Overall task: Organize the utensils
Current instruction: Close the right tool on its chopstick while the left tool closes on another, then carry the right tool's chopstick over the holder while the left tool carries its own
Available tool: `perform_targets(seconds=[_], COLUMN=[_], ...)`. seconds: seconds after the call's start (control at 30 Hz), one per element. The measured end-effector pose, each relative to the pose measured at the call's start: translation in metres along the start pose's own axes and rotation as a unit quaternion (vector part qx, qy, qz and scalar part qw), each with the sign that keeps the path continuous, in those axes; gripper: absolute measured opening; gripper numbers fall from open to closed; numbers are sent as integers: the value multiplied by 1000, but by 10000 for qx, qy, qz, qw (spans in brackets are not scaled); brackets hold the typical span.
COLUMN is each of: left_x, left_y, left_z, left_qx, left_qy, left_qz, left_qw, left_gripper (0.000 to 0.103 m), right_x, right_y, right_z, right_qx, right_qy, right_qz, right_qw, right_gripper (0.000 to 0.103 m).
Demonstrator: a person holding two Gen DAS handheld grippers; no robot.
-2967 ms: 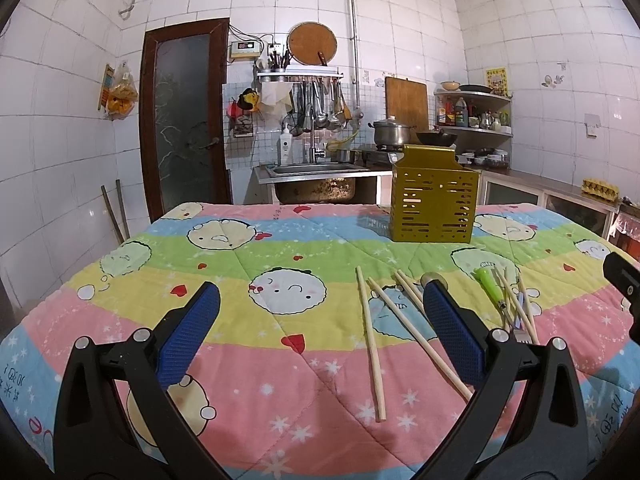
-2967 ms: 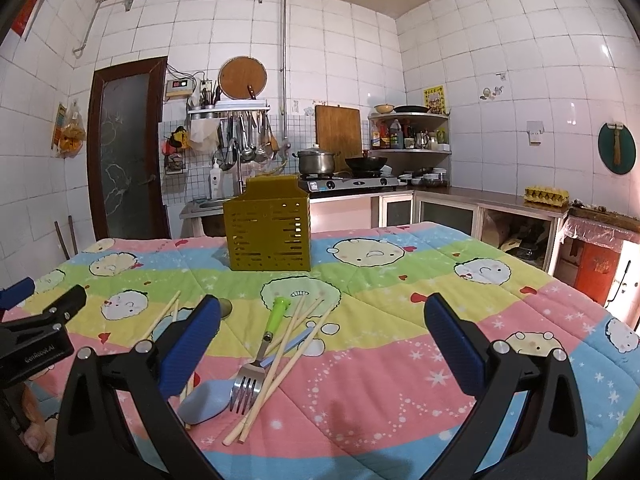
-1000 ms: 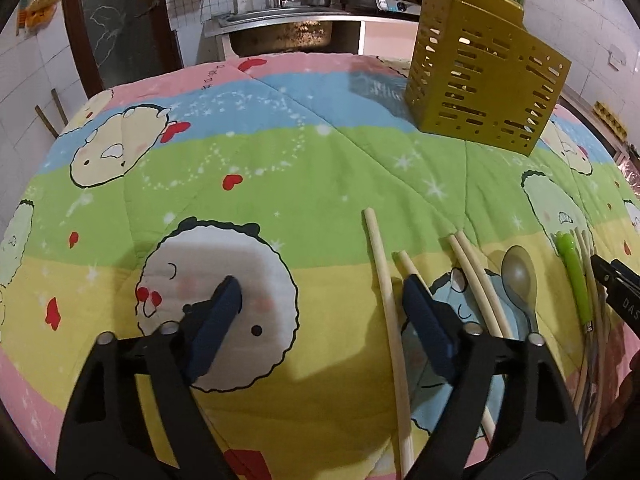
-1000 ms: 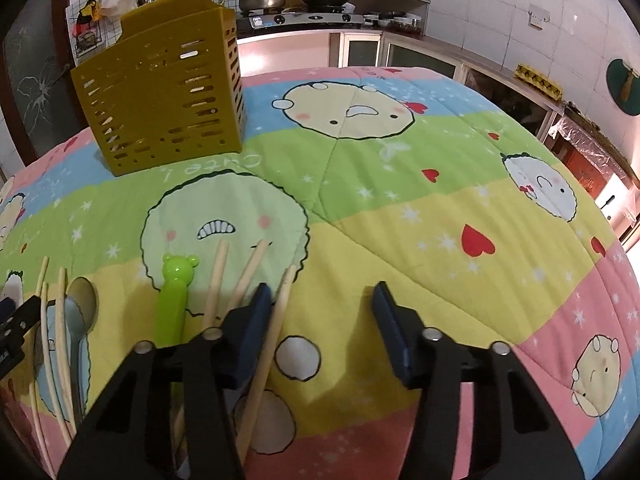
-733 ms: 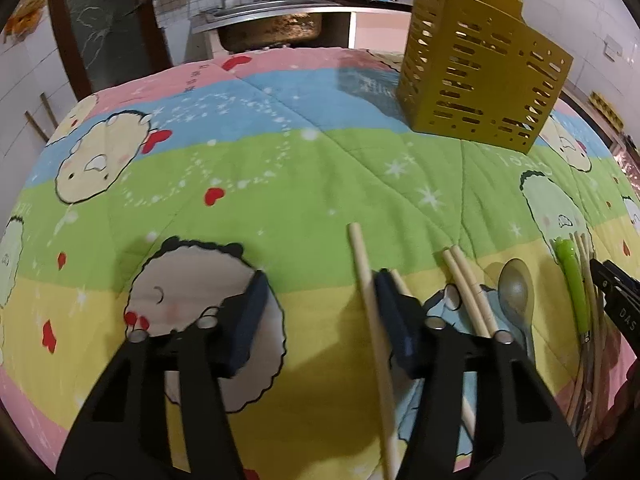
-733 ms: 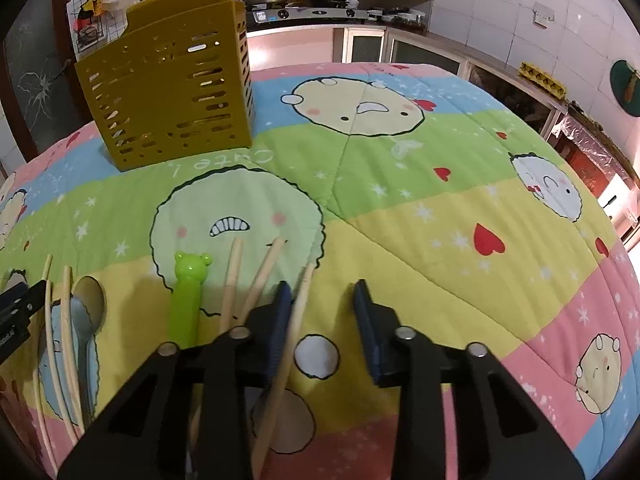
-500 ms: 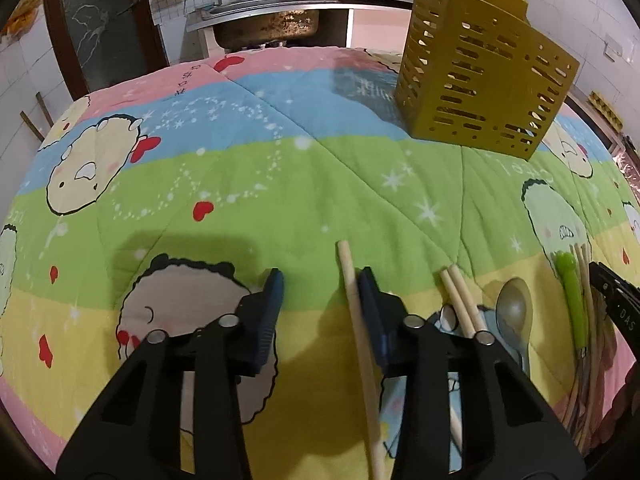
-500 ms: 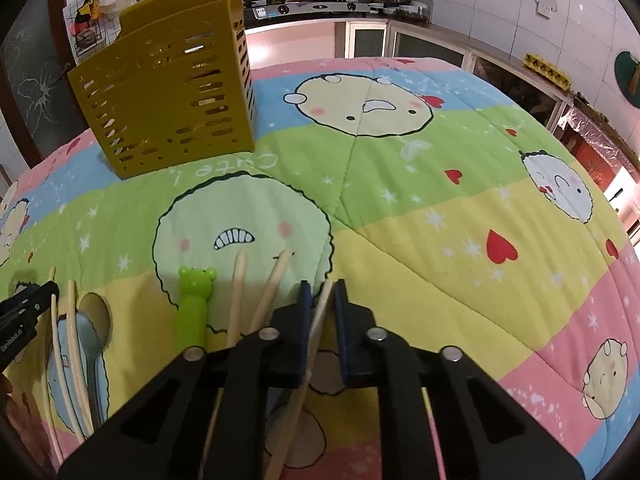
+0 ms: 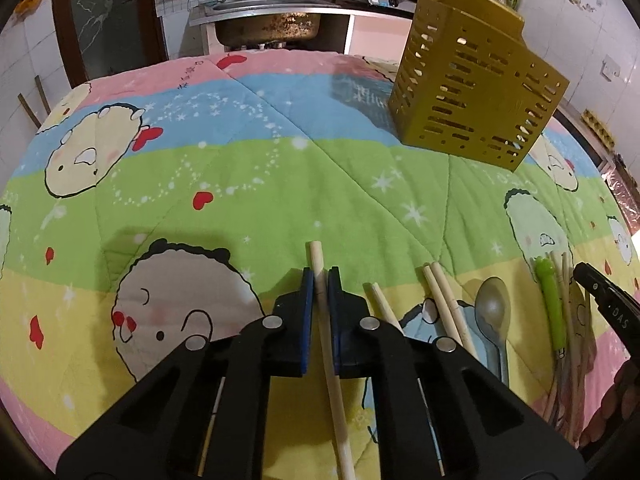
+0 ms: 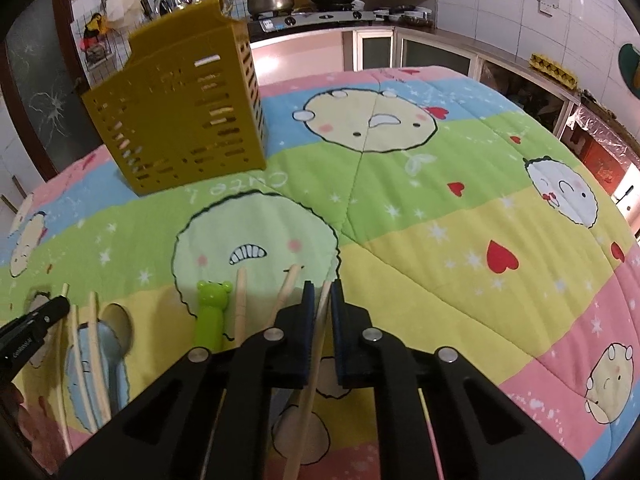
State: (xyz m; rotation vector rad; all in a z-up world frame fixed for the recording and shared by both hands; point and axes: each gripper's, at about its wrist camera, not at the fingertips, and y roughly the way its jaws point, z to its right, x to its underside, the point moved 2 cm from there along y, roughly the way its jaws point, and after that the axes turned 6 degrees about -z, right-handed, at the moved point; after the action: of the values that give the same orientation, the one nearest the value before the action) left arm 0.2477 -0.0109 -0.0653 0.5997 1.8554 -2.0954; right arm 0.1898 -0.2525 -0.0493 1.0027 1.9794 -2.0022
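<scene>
In the left wrist view, the near end of the chopstick (image 9: 326, 344) runs out of the bottom edge, and the spoon (image 9: 493, 312) handle disappears behind the black arm of the tool. At the far right only the black tip of the other tool shows, and the fork below the green handle (image 9: 551, 304) is dim and tangled with more chopsticks, hard to separate.

The left gripper (image 9: 320, 280) tilts steeply down toward the quilt (image 9: 240, 184), its blue pads pinched tight on that single chopstick, whose blunt end pokes out just beyond the fingertips. The yellow basket (image 9: 472, 92) stands upright, well apart, at the far right of the quilt.

In the right wrist view, the right gripper (image 10: 320, 292) also slants down, jaws narrowed onto another chopstick (image 10: 310, 376) that passes between the pads and runs off the bottom edge. Two loose chopsticks and the green handle (image 10: 211, 312) lie just beside it to the left. The basket (image 10: 180, 112) stands far up on the left.
</scene>
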Motion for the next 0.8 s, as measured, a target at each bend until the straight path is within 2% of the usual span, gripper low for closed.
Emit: perform_targets(seconds=[0.17,0.4,0.8], left_x=[5,7,43], left_y=[-19,-68,-151], left_z=[2,3,11], left_qx=[62,46,-119], left_qy=[-19,-6,255], left_qz=[252,920,2121], left_qw=[9997,9957,9768], left_gripper=[6,6,6], right_x=[-3,-6,16], right_y=[-19,-62,-137], right_z=[1,1,2], right_qx=[-109,-301,-704], right_qy=[-14,-144,-399], right_qz=[277,856,1781], right_qw=[9996,9958,9807], right_gripper=[5,5,5])
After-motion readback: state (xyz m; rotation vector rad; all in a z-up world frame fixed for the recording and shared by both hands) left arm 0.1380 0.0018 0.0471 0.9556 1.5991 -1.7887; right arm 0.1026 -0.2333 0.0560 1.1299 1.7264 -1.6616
